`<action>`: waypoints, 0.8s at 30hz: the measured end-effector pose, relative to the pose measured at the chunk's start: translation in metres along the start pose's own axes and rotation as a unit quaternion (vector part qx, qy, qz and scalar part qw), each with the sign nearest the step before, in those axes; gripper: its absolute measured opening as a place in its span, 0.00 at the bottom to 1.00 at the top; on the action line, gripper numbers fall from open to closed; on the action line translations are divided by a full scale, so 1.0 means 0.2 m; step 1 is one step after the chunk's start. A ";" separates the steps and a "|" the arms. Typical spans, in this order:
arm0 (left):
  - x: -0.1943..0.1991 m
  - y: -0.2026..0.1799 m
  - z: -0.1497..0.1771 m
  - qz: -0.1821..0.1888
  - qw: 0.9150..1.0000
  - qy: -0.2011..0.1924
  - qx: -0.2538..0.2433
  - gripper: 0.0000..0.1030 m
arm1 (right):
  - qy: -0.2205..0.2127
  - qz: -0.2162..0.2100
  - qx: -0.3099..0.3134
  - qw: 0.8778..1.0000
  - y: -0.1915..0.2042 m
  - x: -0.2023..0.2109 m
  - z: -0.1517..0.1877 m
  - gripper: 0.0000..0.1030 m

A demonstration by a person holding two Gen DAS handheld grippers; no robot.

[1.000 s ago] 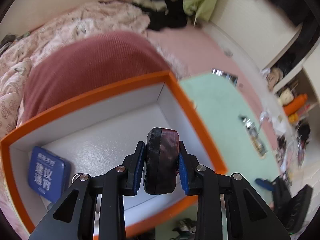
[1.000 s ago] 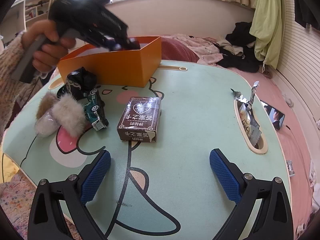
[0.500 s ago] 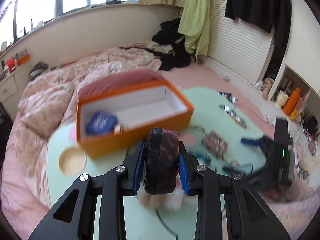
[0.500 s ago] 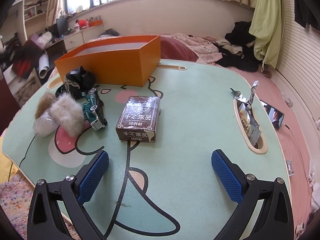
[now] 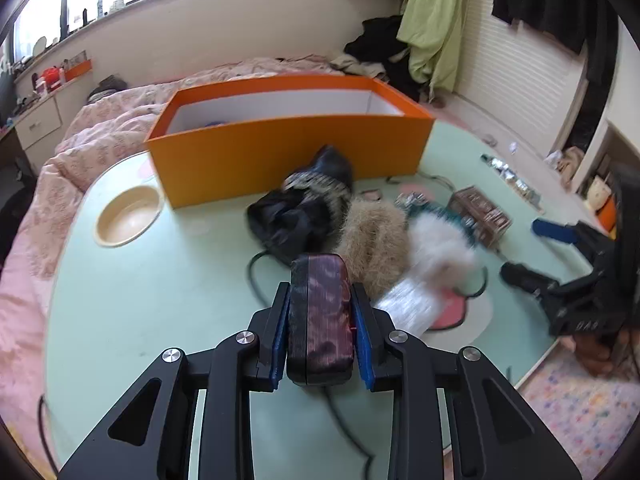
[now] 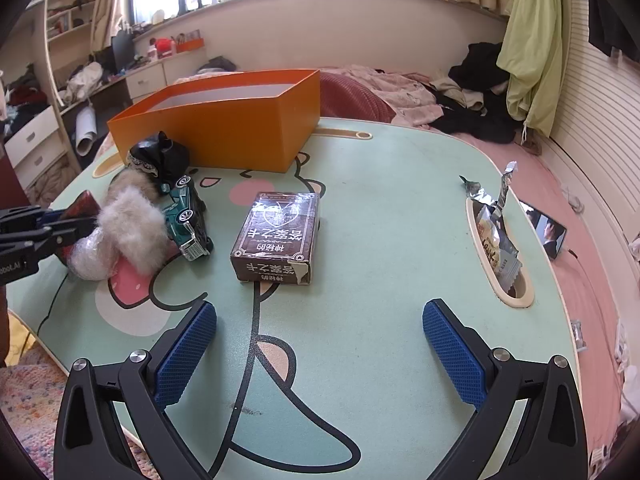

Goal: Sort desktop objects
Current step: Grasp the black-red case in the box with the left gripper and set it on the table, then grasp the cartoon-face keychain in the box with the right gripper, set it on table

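Between the blue pads of the left gripper (image 5: pixel 321 334) sits a small dark red pouch (image 5: pixel 321 316), rounded at the corners, with a fine woven sheen and a black edge; the jaws have just been closing a little and press it on both sides, holding it above the near part of the green cartoon table (image 5: pixel 160 280). Just beyond it lie a tan fur puff (image 5: pixel 374 240) and a white fur puff (image 5: pixel 440 248), touching each other, with a black lace-trimmed bundle (image 5: pixel 304 204) behind them and a green toy car (image 6: pixel 186 216) at their side. Farther back stands the open orange box (image 5: pixel 288 148). A brown card box (image 6: pixel 278 236) lies flat near the table's middle. The right gripper (image 6: pixel 320 356) hangs over bare tabletop, jaws spread wide, holding nothing
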State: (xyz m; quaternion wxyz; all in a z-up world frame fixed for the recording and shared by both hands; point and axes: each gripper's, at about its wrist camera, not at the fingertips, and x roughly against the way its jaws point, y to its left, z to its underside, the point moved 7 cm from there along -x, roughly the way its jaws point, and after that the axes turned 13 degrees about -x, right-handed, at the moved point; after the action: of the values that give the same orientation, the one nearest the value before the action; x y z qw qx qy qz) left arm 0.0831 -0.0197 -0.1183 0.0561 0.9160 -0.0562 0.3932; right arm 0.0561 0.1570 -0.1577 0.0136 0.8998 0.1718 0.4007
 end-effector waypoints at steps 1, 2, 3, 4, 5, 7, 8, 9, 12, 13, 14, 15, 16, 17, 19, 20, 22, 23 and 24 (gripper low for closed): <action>0.00 -0.01 -0.01 0.003 1.000 -0.008 0.005 0.29 | 0.000 0.000 0.000 1.000 0.00 0.00 0.00 0.99; 0.01 0.00 -0.01 -0.001 1.000 -0.011 0.011 0.35 | 0.000 0.000 0.000 1.000 0.00 0.00 0.00 0.99; 0.02 0.01 0.00 -0.010 1.000 -0.012 0.015 0.48 | 0.000 0.000 0.000 1.000 0.00 0.00 0.00 0.99; 0.04 0.03 0.00 -0.020 1.000 -0.014 0.018 0.55 | 0.000 0.000 0.000 1.000 0.00 0.00 0.00 0.99; 0.05 0.05 0.02 -0.035 0.999 -0.018 0.022 0.71 | 0.000 0.000 0.000 1.000 0.00 0.00 0.00 0.99; 0.10 0.09 0.06 -0.063 0.997 -0.027 0.030 0.78 | 0.000 0.000 0.001 1.000 0.00 0.00 0.00 1.00; 0.11 0.10 0.08 -0.068 0.997 -0.029 0.033 0.78 | 0.001 -0.001 0.003 1.000 0.01 0.00 0.00 1.00; 0.12 0.10 0.12 -0.069 0.997 -0.026 0.036 0.78 | 0.005 -0.003 0.006 1.000 0.01 0.00 0.00 1.00; 0.11 0.07 0.19 -0.061 0.997 -0.011 0.038 0.78 | 0.031 -0.023 -0.001 0.999 0.03 0.00 -0.04 0.98; 0.09 0.05 0.21 -0.060 0.998 -0.008 0.034 0.79 | 0.034 -0.042 -0.016 0.998 0.04 0.02 -0.07 0.97; 0.08 0.03 0.22 -0.068 0.997 -0.008 0.021 0.86 | 0.034 -0.069 -0.037 0.996 0.06 0.06 -0.13 0.97; 0.06 0.01 0.22 -0.073 0.997 -0.005 0.004 0.98 | 0.032 -0.099 -0.057 0.993 0.09 0.10 -0.20 0.97; 0.05 -0.02 0.21 -0.066 0.998 -0.004 -0.010 1.00 | 0.031 -0.130 -0.072 0.988 0.13 0.13 -0.28 0.97; 0.04 -0.03 0.20 -0.054 0.998 -0.002 -0.013 1.00 | 0.037 -0.157 -0.083 0.983 0.18 0.15 -0.36 0.97; 0.03 -0.03 0.19 -0.054 0.998 0.000 -0.013 1.00 | 0.067 -0.203 -0.100 0.972 0.31 0.15 -0.54 0.97; 0.03 -0.03 0.19 -0.056 0.998 -0.001 -0.011 1.00 | 0.083 -0.218 -0.107 0.966 0.37 0.13 -0.61 0.97; 0.03 -0.03 0.20 -0.057 0.998 -0.005 -0.010 1.00 | 0.118 -0.228 -0.113 0.960 0.49 0.04 -0.75 0.94; 0.03 -0.02 0.20 -0.057 0.998 -0.007 -0.010 1.00 | 0.138 -0.220 -0.112 0.959 0.55 -0.03 -0.81 0.93; 0.04 -0.02 0.20 -0.057 0.998 -0.008 -0.010 1.00 | 0.161 -0.207 -0.109 0.959 0.62 -0.11 -0.86 0.89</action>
State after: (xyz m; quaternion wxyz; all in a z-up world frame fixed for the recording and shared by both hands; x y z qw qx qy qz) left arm 0.1173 -0.0218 -0.1410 0.0869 0.9201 -0.0083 0.3817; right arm -0.0459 0.0138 -0.0372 0.1668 0.7614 0.3096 0.5447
